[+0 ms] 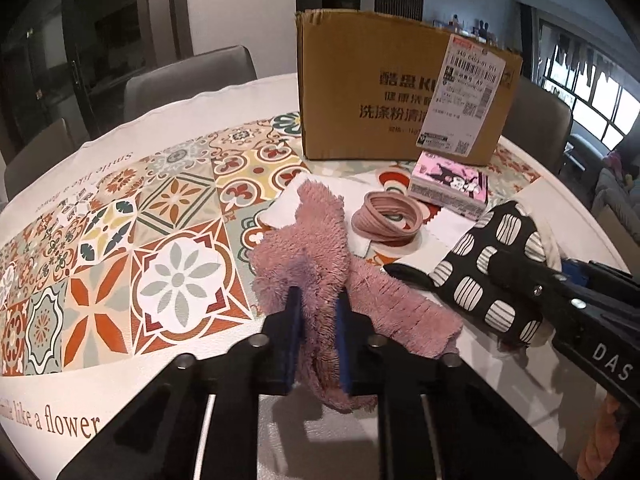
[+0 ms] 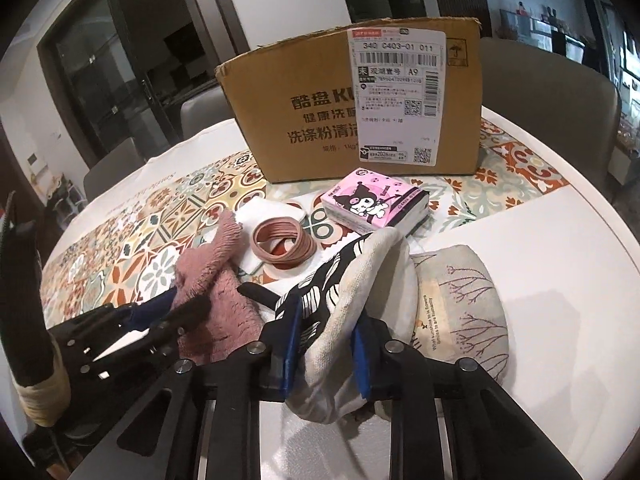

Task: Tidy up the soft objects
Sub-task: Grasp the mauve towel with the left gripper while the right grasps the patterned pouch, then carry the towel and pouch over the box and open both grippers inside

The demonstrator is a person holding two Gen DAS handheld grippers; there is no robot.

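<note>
My left gripper [image 1: 318,312] is shut on a fuzzy pink cloth [image 1: 316,240] that lies on the table; the cloth also shows in the right wrist view [image 2: 218,280]. My right gripper [image 2: 326,344] is shut on a black-and-white patterned oven mitt [image 2: 360,280], also seen in the left wrist view [image 1: 492,256] to the right of the pink cloth. The left gripper [image 2: 176,300] shows at the left of the right wrist view.
An open cardboard box [image 2: 360,108] stands at the back of the table. A pink tissue pack [image 2: 376,204], a ring of pink bands [image 2: 284,246] and a white cloth [image 2: 256,216] lie before it. A grey printed pouch [image 2: 460,304] lies at right. Chairs surround the table.
</note>
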